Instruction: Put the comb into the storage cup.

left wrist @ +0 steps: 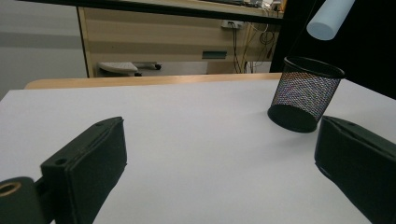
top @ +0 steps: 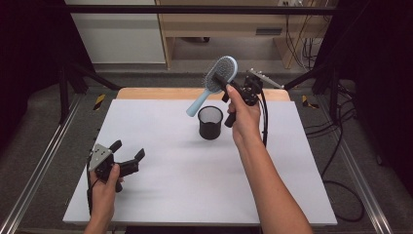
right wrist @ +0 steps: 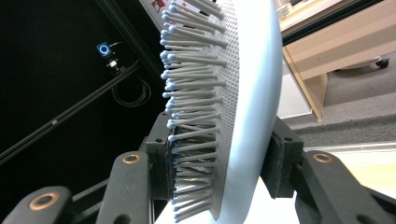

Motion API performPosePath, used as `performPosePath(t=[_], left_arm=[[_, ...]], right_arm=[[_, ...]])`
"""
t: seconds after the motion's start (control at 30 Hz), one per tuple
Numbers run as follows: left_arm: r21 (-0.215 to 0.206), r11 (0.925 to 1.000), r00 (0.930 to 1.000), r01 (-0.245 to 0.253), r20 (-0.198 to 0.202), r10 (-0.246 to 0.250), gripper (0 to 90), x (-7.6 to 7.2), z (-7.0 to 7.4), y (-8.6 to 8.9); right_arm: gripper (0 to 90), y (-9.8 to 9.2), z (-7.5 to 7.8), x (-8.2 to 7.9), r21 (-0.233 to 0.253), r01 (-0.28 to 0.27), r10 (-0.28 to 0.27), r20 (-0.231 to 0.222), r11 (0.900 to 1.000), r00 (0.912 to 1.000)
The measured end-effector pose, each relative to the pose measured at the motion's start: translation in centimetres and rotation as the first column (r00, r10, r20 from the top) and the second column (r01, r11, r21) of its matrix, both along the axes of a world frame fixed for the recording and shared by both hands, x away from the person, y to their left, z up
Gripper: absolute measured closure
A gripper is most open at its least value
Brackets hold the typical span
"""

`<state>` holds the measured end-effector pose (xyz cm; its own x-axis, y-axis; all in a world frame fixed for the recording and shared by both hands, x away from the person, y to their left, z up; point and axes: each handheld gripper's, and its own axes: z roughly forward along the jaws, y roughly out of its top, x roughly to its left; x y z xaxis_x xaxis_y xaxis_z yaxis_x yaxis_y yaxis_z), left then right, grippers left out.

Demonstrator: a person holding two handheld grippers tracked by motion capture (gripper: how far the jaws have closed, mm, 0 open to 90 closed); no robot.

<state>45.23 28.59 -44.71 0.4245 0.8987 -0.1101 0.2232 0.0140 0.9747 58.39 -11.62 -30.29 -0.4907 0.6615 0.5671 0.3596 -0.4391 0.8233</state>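
A light blue hairbrush (top: 214, 80) hangs tilted in the air, its handle end just above a black mesh cup (top: 210, 122) that stands upright mid-table. My right gripper (top: 221, 81) is shut on the brush's head; in the right gripper view the bristled head (right wrist: 224, 107) sits clamped between the two black jaws. My left gripper (top: 129, 152) rests open near the table's front left, with nothing between its jaws. The left gripper view looks across the table at the mesh cup (left wrist: 306, 93), with the brush handle tip (left wrist: 330, 17) above it.
A white sheet (top: 170, 165) covers the wooden table. Black frame posts and cables stand around the sides; a cable (top: 265, 122) trails from the right gripper. Light wooden furniture (top: 219, 24) stands beyond the far edge.
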Motion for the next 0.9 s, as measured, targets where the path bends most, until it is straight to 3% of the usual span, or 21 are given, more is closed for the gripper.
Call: performPosePath(t=[0.9], left_arm=[[0.01,0.9998,0.9998,0.02,-0.007,-0.02,2.1,0.2,-0.2,-0.4]], right_arm=[[53.5,-2.3,0.1,0.1,-0.006,0.052,-0.052,0.025,0.999,0.9983]])
